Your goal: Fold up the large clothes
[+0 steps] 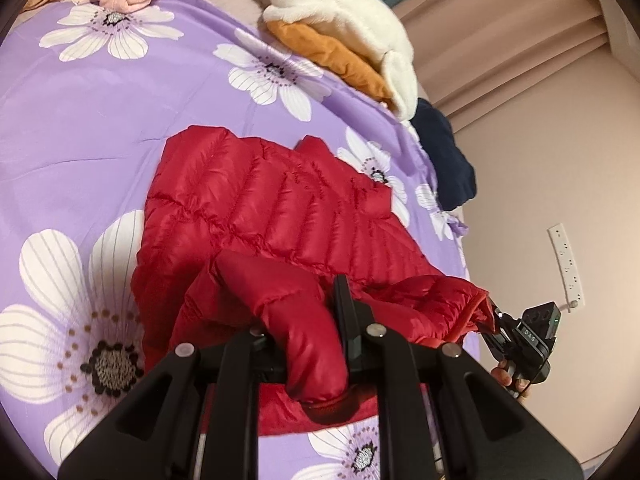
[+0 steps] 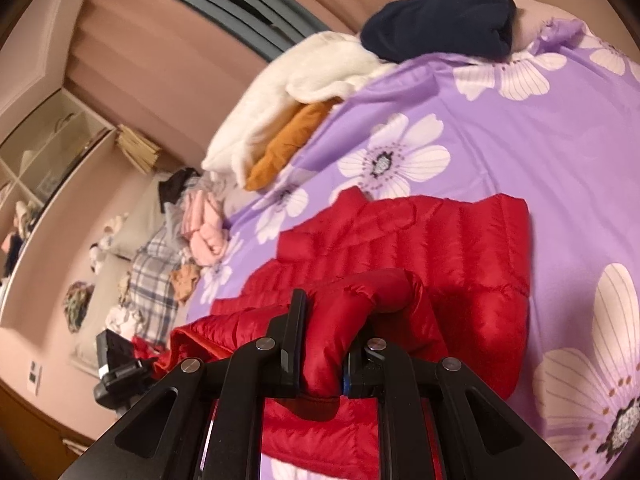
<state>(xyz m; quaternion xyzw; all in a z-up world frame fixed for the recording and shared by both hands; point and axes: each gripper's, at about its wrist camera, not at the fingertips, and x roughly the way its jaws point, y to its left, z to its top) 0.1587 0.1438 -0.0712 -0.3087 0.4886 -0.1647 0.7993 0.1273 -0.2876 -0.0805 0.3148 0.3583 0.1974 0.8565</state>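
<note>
A red quilted puffer jacket is lying spread on the purple floral bedsheet, its near edge lifted off the sheet. The left tool is clenching a puffy fold of that jacket between its black fingers, and the right tool is likewise gripping a bunched roll of the same jacket. In the left wrist view the right tool is showing just beyond the jacket's raised corner, with a fingertip of the person's hand under it. Beyond the jacket, at the sheet's far edge, a white fleece garment is lying over a mustard-orange garment, with a navy garment beside them. A crumpled pink garment is sitting well apart from the jacket, by the sheet's other edge.
</note>
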